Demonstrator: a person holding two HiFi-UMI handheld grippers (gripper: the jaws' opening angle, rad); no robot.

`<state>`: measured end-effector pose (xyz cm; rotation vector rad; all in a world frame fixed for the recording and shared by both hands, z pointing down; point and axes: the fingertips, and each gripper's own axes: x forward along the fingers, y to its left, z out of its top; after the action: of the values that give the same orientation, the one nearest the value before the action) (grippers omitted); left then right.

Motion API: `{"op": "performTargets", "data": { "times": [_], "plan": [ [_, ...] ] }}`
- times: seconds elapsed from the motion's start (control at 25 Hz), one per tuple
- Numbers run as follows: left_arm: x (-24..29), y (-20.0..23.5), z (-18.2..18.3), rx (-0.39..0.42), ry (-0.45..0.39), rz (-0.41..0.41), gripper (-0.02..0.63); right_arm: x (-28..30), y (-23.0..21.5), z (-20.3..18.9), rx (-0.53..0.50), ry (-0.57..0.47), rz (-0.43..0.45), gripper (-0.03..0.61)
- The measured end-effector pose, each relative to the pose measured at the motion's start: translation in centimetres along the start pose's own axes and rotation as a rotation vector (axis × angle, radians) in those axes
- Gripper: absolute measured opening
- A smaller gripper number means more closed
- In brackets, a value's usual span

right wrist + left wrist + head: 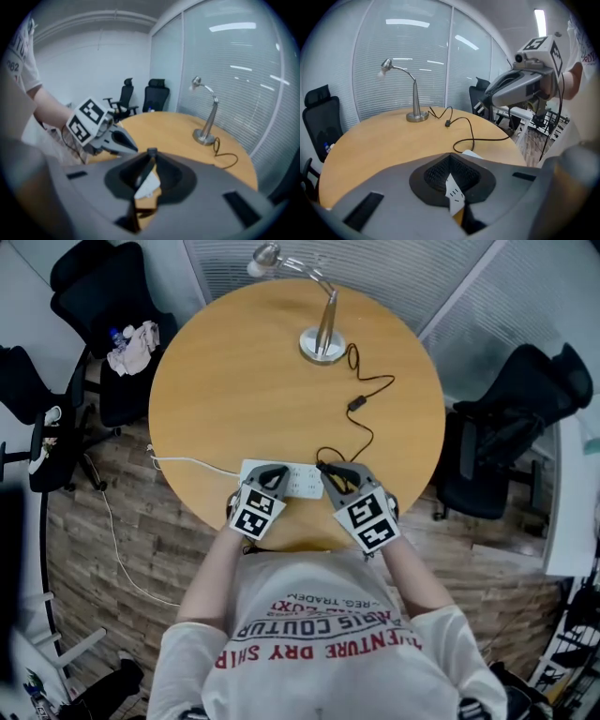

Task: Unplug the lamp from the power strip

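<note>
A silver desk lamp [323, 329] stands at the far side of the round wooden table [234, 381]. Its black cord [370, 385] runs down to a white power strip [298, 482] at the near edge. My left gripper [272, 474] is shut, its tips resting on the strip's left part. At the strip's right end, my right gripper [325, 469] is closed on the lamp's black plug [152, 151], with the cord looping out beside it. The left gripper view shows the lamp [415, 101], the cord [471, 133] and the right gripper [487, 96].
The strip's white cable [187, 462] leaves to the left and drops off the table edge to the floor. Black office chairs stand at the left [103, 306] and the right [511, 427]. A cloth and a bottle [136, 343] lie on the left chair.
</note>
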<state>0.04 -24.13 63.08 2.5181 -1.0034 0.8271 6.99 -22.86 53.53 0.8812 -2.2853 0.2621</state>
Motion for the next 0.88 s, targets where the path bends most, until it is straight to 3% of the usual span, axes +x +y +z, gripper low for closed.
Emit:
{"op": "performTargets", "data": {
  "times": [0.16,0.36,0.56,0.88],
  "plan": [
    [-3.4,0.7,4.2,-0.004,-0.126,0.049,0.029,-1.7,-0.2,2.4,0.086,-0.135,-0.008,0.072],
    [-8.1,1.4,9.5,-0.007,-0.253,0.109,0.029,-3.7,-0.3,5.4,0.091,-0.306,-0.027,0.072],
    [-12.7,0.0,14.3,0.035,-0.388,0.103,0.029,-6.0,-0.4,8.1,0.093,-0.476,-0.045,0.072],
    [-17.3,-1.1,17.8,-0.024,-0.551,0.109,0.029,-7.6,-1.2,9.5,0.119,-0.531,-0.087,0.072]
  ]
}}
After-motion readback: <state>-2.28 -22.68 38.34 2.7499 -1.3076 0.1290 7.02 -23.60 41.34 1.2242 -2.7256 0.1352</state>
